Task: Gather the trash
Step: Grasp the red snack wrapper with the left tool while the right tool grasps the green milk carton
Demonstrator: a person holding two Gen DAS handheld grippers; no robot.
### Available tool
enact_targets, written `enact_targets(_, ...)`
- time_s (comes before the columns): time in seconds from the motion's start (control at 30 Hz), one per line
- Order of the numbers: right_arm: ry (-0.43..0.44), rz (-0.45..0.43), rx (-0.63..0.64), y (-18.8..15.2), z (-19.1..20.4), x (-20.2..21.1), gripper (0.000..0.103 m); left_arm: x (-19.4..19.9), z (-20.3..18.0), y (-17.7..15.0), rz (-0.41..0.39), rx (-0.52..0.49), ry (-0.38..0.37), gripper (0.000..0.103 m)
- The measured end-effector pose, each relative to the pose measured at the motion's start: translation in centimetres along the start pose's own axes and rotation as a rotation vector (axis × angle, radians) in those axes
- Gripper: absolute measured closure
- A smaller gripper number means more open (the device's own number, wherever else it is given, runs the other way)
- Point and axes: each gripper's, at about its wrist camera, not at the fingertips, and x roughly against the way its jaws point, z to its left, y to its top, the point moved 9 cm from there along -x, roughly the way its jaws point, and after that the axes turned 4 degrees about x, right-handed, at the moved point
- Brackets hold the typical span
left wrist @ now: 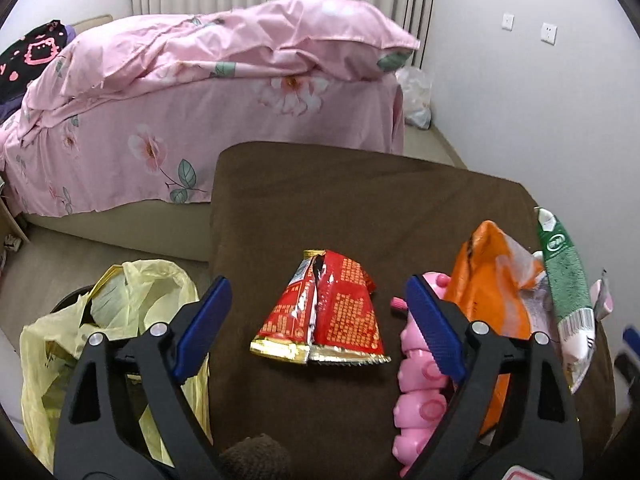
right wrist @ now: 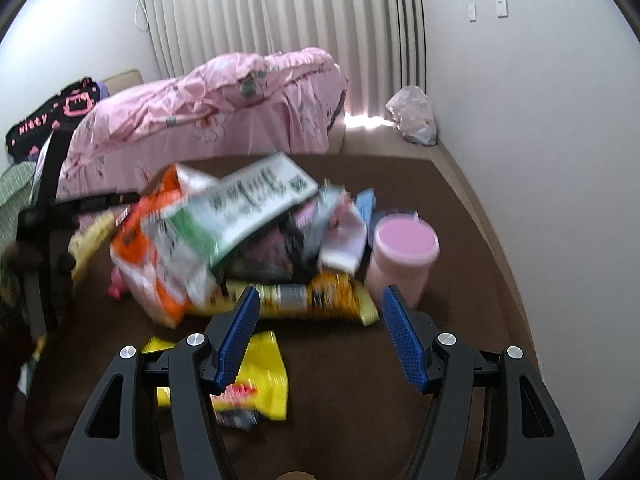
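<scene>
A torn red foil snack wrapper with gold edges (left wrist: pixel 322 312) lay flat on the brown cloth-covered table (left wrist: pixel 360 208), framed between the blue-padded fingers of the left gripper (left wrist: pixel 320 320), whose jaws stood wide apart with nothing pressed between them. Whether the pads hung above the wrapper or sat level with it could not be told. Just to the right of the wrapper, partly behind the right-hand finger, lay a pink plastic multipack of small bottles (left wrist: pixel 420 396), and beyond it an orange and white crumpled snack bag (left wrist: pixel 492 292) and a green and white carton (left wrist: pixel 568 284) near the table's edge. Off the table's left side a pale yellow plastic bag lining a dark bin (left wrist: pixel 132 312) stood open on the floor. In the right wrist view, which was blurred, the same orange bag (right wrist: pixel 148 240) and the green and white carton (right wrist: pixel 248 208) topped a heap of mixed wrappers on the brown table (right wrist: pixel 460 208), with a long yellow and black snack bag (right wrist: pixel 312 300) along the heap's near side and a pink lidded tub (right wrist: pixel 404 252) standing upright just beside it on the right. The right gripper (right wrist: pixel 316 336) was likewise spread open and empty, its left finger over a bright yellow wrapper (right wrist: pixel 264 380) lying apart from the heap. Behind the table stood a bed under a pink floral cover (left wrist: pixel 200 92), pale pleated curtains (right wrist: pixel 280 12) and a white plastic bag (right wrist: pixel 414 120) on the floor by the wall.
</scene>
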Motion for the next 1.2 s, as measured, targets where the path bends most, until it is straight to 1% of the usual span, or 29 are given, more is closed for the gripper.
enact_targets(0.13,0.103,-0.008,-0.061,4.4,1.8,-2.4,0.042,0.7,0.3,-0.5,-0.009,0.032,0.002,0.019)
enact_targets(0.3,0.114,0.045,-0.077,8.1,3.1,-6.3,0.042,2.1,0.9,-1.1,-0.015,0.034,-0.008,0.019)
enact_targets(0.37,0.114,0.068,-0.136,8.7,2.7,-7.6,0.042,2.6,1.3,-1.1,-0.028,0.031,-0.008,0.019)
enact_targets(0.43,0.134,0.104,-0.194,8.3,2.6,-9.0,0.042,2.6,1.7,-1.2,-0.034,0.039,-0.011,0.019)
enact_targets(0.47,0.131,0.124,-0.203,7.9,2.6,-9.6,0.042,2.5,1.8,-1.2,-0.029,0.046,-0.017,0.019)
enact_targets(0.57,0.095,0.173,-0.201,6.1,2.8,-10.9,0.042,2.2,2.1,-1.6,-0.019,0.065,-0.033,0.019)
enact_targets(0.67,0.092,0.168,-0.192,5.2,2.7,-10.3,0.042,2.3,2.2,-2.1,-0.017,0.065,-0.046,0.019)
enact_targets(0.8,0.090,0.210,-0.190,4.1,2.8,-9.1,0.042,2.1,2.0,-2.6,-0.006,0.072,-0.060,0.019)
enact_targets(0.93,0.138,0.224,-0.181,2.5,2.7,-8.8,0.042,2.0,1.6,-3.2,0.002,0.068,-0.072,0.019)
enact_targets(0.97,0.160,0.241,-0.193,2.1,2.8,-9.2,0.045,1.9,1.5,-3.3,0.005,0.066,-0.071,0.019)
enact_targets(1.0,0.200,0.246,-0.211,1.7,3.0,-9.3,0.050,1.9,1.5,-3.4,0.008,0.066,-0.069,0.019)
enact_targets(1.03,0.231,0.239,-0.217,1.6,3.2,-9.0,0.052,2.0,1.5,-3.4,0.010,0.066,-0.069,0.019)
enact_targets(1.07,0.242,0.222,-0.207,1.7,3.5,-8.6,0.053,2.1,1.5,-3.3,0.009,0.064,-0.068,0.019)
enact_targets(1.2,0.174,0.103,-0.035,3.3,4.7,-5.6,0.053,2.8,1.8,-2.8,-0.003,0.049,-0.063,0.019)
